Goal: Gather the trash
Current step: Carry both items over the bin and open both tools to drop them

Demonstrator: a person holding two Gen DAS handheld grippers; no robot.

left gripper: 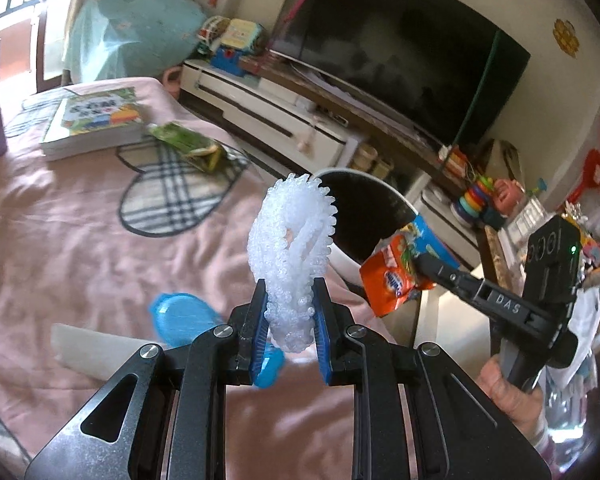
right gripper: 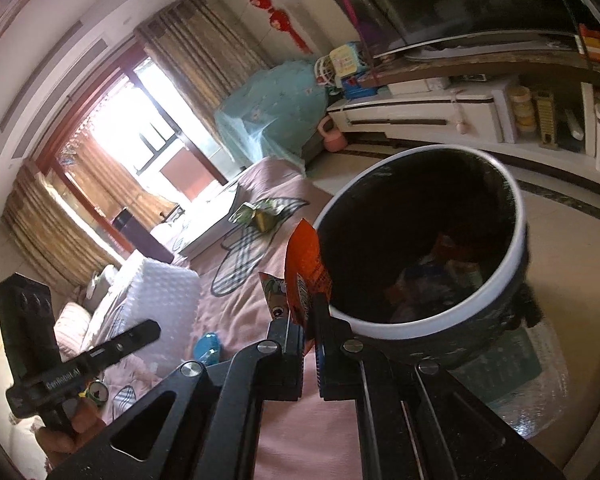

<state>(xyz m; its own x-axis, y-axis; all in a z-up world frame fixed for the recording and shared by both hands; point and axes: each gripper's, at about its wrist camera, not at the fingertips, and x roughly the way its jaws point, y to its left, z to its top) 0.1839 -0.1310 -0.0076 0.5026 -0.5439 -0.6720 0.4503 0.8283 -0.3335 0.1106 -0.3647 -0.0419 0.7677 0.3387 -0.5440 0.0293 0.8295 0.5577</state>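
Left tongs (left gripper: 290,320) clamp a white bubble-wrap piece (left gripper: 292,256), held upright above the pink bed (left gripper: 80,240). Right tongs (right gripper: 310,332) pinch an orange snack wrapper (right gripper: 304,264) just beside the rim of the black bin (right gripper: 518,216), not yet over its mouth. Judgement: carry the wrapper past the rim and centre it before releasing; bubble wrap follows. Green wrapper (left gripper: 188,146) and blue lid (left gripper: 180,316) lie on the bed.

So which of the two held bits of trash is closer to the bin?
The orange snack wrapper in the right gripper, beside the bin's rim; the white foam netting sits farther back.
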